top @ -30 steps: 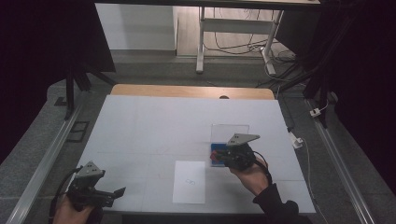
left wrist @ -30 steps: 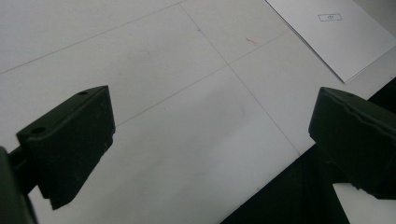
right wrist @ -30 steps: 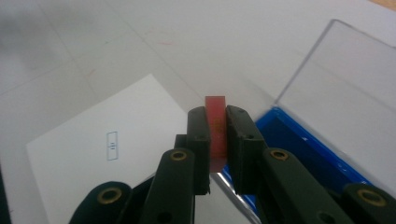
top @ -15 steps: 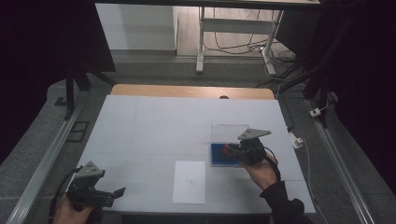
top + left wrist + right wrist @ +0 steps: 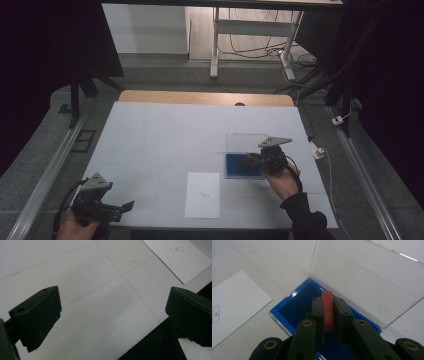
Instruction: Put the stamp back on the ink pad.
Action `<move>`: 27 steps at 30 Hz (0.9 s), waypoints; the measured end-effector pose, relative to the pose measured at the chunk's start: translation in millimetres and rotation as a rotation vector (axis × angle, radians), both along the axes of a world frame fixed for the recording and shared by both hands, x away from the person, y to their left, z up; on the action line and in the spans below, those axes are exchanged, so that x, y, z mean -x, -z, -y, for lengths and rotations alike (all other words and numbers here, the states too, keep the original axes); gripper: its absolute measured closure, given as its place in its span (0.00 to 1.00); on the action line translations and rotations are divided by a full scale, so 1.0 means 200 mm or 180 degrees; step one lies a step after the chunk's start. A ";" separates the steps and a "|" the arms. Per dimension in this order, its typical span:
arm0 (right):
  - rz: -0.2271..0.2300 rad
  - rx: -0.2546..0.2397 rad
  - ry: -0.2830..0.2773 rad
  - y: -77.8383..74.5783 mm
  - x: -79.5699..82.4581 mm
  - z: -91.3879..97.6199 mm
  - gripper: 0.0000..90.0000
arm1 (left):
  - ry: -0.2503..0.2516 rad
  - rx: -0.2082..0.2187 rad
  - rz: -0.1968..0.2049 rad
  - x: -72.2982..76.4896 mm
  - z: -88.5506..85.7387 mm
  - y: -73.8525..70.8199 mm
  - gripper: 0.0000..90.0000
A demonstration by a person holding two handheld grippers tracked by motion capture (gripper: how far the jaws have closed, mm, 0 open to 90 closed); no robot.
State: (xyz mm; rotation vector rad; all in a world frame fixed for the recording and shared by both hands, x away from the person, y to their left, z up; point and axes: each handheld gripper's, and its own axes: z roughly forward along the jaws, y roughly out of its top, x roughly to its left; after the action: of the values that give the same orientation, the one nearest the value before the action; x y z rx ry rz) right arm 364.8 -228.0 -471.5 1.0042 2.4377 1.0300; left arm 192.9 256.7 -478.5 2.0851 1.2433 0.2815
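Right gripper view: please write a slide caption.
Right tool holds a red piece over the open blue case.

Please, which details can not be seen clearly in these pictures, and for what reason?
- Red piece: right gripper view, its lower part sits between the jaws of the right gripper, so its whole shape is unclear.
- Blue tray: near edge hidden behind that gripper.
- Printed mark on the white sheet: too small to read in the high view; cut by the edge in the right gripper view.
- Left gripper: high view, too small to judge its opening.
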 end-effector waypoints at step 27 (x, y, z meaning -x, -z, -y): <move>-0.0018 -0.0175 0.0006 0.00 0.00 -0.01 0.76 | -0.0002 0.0001 -0.0003 0.00 0.00 0.00 0.01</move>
State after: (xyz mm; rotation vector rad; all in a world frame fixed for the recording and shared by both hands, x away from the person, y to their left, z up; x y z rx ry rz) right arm 364.4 -226.6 -471.5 1.0280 2.4245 1.1007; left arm 192.8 256.7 -478.5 2.0847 1.2446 0.2806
